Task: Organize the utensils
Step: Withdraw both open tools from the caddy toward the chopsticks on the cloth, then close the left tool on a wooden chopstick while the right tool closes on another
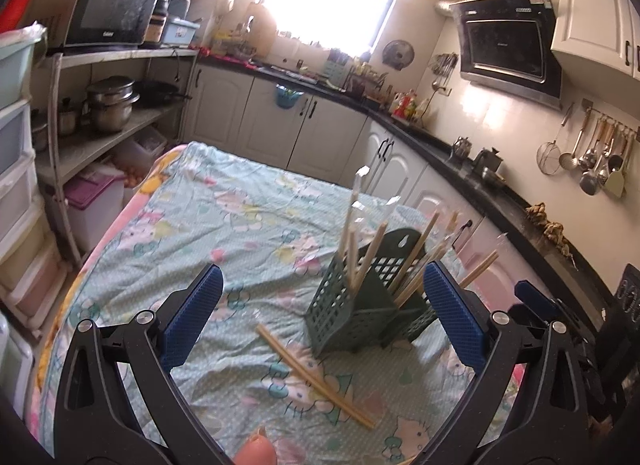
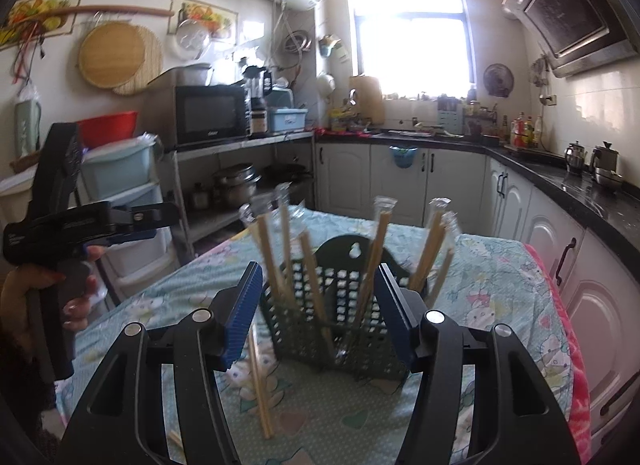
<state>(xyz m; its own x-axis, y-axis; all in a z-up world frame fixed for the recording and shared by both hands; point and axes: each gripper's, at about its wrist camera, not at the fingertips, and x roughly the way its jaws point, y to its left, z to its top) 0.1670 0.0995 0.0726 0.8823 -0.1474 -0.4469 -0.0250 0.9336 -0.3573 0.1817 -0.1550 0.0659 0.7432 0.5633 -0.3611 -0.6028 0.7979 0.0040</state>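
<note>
Left wrist view: left gripper [image 1: 322, 311] above worktop [image 1: 248, 225], blue fingers [image 1: 192, 317] spread wide apart, nothing between. Green basket [image 1: 360, 305] stands toward worktop's right edge, wrapped chopsticks [image 1: 372, 249] upright inside. Loose chopstick pair [image 1: 316, 377] flat on cloth just beside basket's near side. Right wrist view: right gripper [image 2: 318, 309] over basket [image 2: 344, 329], fingers apart, empty; loose chopsticks [image 2: 260, 381] left of basket.

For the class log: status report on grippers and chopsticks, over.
Left gripper open, right gripper open, both empty. Wooden chopstick pair flat on the cloth beside the dark green plastic utensil basket. Nothing blocking.
</note>
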